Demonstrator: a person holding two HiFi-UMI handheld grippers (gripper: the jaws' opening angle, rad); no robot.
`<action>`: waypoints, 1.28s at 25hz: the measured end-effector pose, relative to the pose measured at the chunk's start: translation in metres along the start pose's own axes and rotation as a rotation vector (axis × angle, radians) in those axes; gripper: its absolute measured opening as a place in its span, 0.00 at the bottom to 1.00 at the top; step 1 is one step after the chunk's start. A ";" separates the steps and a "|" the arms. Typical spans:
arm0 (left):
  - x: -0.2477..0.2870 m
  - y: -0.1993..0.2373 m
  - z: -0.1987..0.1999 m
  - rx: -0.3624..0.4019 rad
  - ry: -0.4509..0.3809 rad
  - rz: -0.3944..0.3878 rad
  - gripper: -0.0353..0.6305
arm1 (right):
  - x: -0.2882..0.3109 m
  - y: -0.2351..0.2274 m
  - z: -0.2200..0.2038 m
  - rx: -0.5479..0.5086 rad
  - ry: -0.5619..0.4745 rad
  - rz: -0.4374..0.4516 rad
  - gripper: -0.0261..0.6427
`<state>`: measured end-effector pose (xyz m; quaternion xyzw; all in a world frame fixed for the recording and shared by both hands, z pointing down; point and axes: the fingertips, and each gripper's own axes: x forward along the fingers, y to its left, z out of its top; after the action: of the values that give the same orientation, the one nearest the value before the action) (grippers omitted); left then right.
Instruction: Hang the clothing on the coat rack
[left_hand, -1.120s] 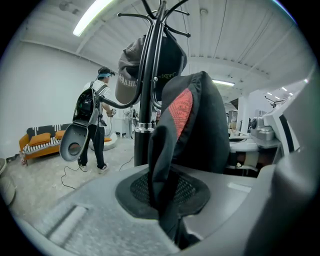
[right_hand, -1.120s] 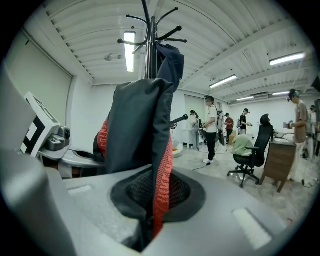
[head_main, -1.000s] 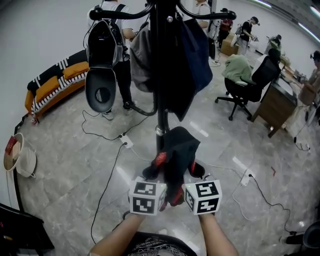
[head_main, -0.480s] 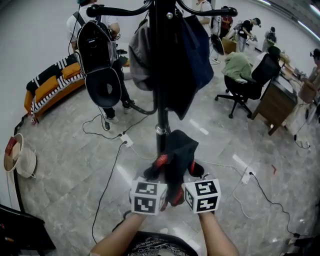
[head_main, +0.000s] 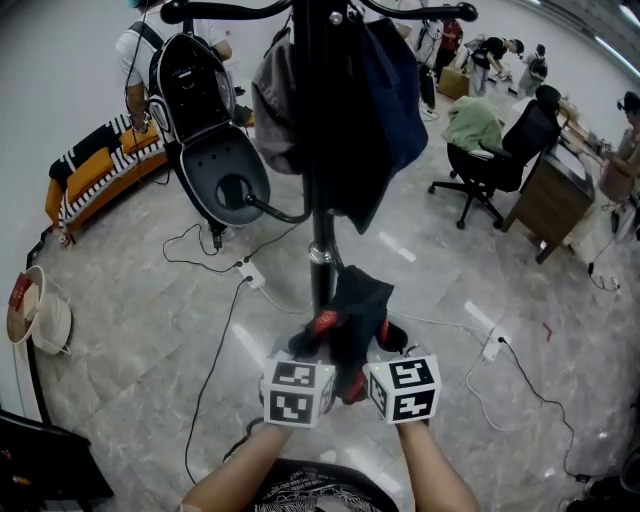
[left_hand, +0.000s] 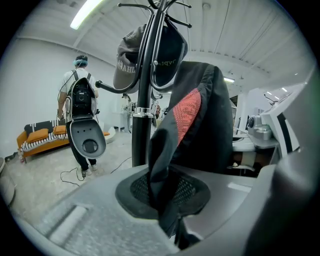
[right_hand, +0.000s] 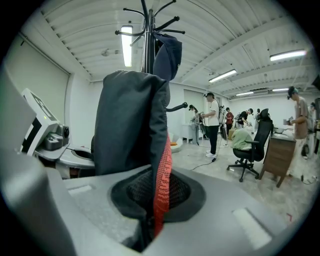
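Head view looking down, left gripper (head_main: 318, 338) and right gripper (head_main: 384, 342) side by side, each pinching narrowly on a black garment with red mesh lining (head_main: 357, 295), garment sitting just before the tall black metal coat rack (head_main: 318, 190), grey cap (head_main: 274, 100) and navy clothing (head_main: 395, 90) hanging above.
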<state>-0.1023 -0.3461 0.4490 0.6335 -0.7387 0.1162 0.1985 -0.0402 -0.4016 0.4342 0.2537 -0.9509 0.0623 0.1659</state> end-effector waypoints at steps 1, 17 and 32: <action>0.000 -0.001 -0.001 -0.001 0.002 -0.001 0.09 | 0.000 0.000 -0.001 0.002 0.001 -0.001 0.07; -0.001 -0.005 -0.016 -0.007 0.016 -0.010 0.09 | -0.004 0.005 -0.015 0.000 0.022 -0.008 0.07; -0.003 -0.008 -0.024 0.008 0.021 -0.009 0.10 | -0.007 0.012 -0.025 -0.001 0.034 0.015 0.08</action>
<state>-0.0908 -0.3348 0.4687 0.6363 -0.7333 0.1249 0.2044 -0.0335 -0.3834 0.4553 0.2454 -0.9499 0.0673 0.1817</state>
